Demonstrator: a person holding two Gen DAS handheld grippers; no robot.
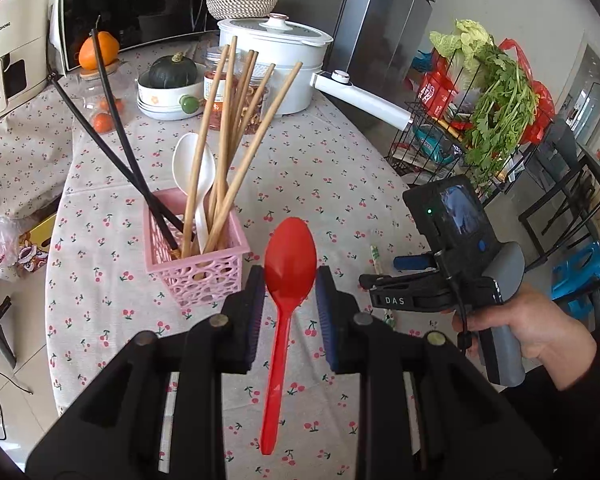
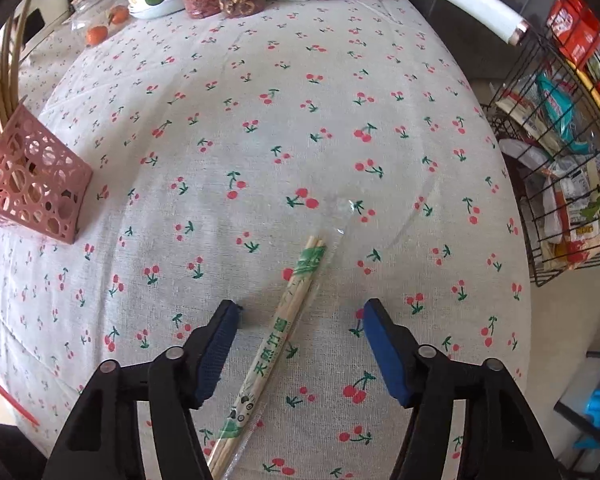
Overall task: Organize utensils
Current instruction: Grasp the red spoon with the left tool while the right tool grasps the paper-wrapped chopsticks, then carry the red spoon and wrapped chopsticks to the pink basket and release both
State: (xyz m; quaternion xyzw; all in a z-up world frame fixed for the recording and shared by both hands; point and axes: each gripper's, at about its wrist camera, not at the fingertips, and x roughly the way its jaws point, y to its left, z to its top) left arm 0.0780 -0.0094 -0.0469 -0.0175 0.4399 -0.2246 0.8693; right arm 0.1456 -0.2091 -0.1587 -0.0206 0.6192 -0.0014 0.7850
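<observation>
Now our left gripper (image 1: 290, 280) seemingly pinching the red spoon (image 1: 286, 276), our right gripper (image 2: 300, 316) wide open astride wrapped chopsticks (image 2: 276, 340).

Around the pink basket (image 1: 196, 254) we find bare tablecloth (image 2: 260, 128) on its right and front sides. Above it, wooden chopsticks (image 1: 236, 140), black chopsticks (image 1: 120, 140) and a white spoon (image 1: 192, 176) fan outward, crowding its mouth. Behind the basket, bowls (image 1: 168, 96), jars (image 1: 236, 92) and a white pot (image 1: 276, 64) block the way.
</observation>
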